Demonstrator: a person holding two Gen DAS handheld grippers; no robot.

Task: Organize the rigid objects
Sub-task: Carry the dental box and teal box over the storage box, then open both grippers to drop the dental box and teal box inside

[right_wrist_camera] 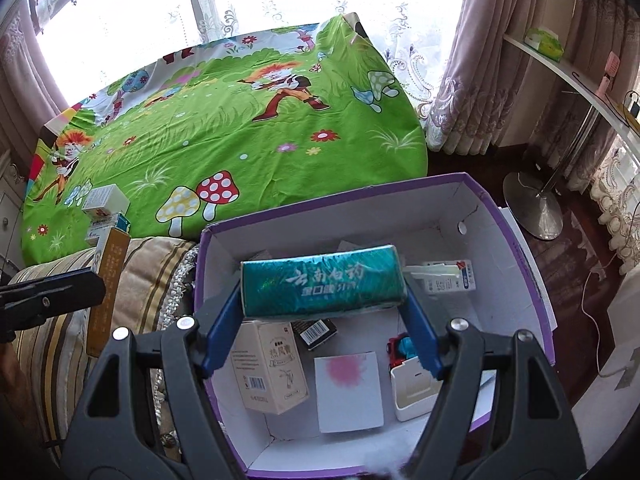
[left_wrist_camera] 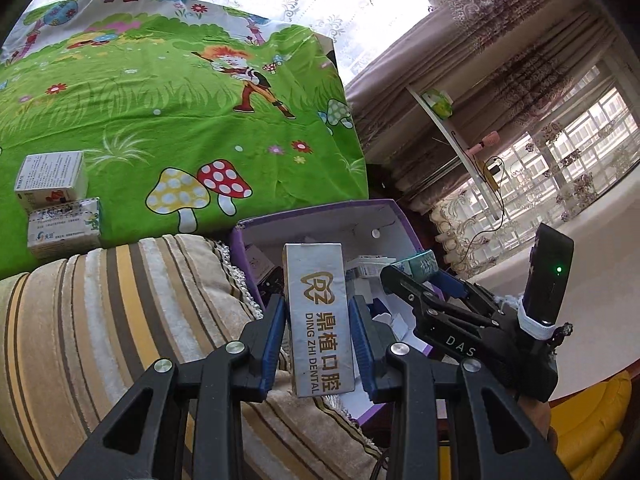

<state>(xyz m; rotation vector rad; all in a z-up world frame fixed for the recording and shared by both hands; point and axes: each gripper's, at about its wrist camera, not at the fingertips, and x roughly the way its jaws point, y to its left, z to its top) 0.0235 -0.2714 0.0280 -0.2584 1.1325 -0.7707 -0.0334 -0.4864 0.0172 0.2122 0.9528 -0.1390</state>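
My left gripper (left_wrist_camera: 318, 320) is shut on a silver dental box (left_wrist_camera: 320, 320), held upright over the striped cushion beside the purple box (left_wrist_camera: 396, 216). My right gripper (right_wrist_camera: 322, 320) is shut on a teal toothpaste box (right_wrist_camera: 322, 280), held crosswise above the open purple box (right_wrist_camera: 516, 224). Inside lie a cream carton (right_wrist_camera: 272, 368), a white card with a pink blot (right_wrist_camera: 348, 384), a black packet (right_wrist_camera: 314, 332), a white container (right_wrist_camera: 412, 392) and a small red toy (right_wrist_camera: 398, 350). The right gripper also shows in the left wrist view (left_wrist_camera: 416, 276).
Two medicine boxes (left_wrist_camera: 56, 200) lie on the green cartoon sheet (left_wrist_camera: 180, 112). A striped cushion (left_wrist_camera: 100, 340) lies in front of the bed. A shelf on a stand (right_wrist_camera: 536, 212) and curtains are at right. Cables trail on the floor.
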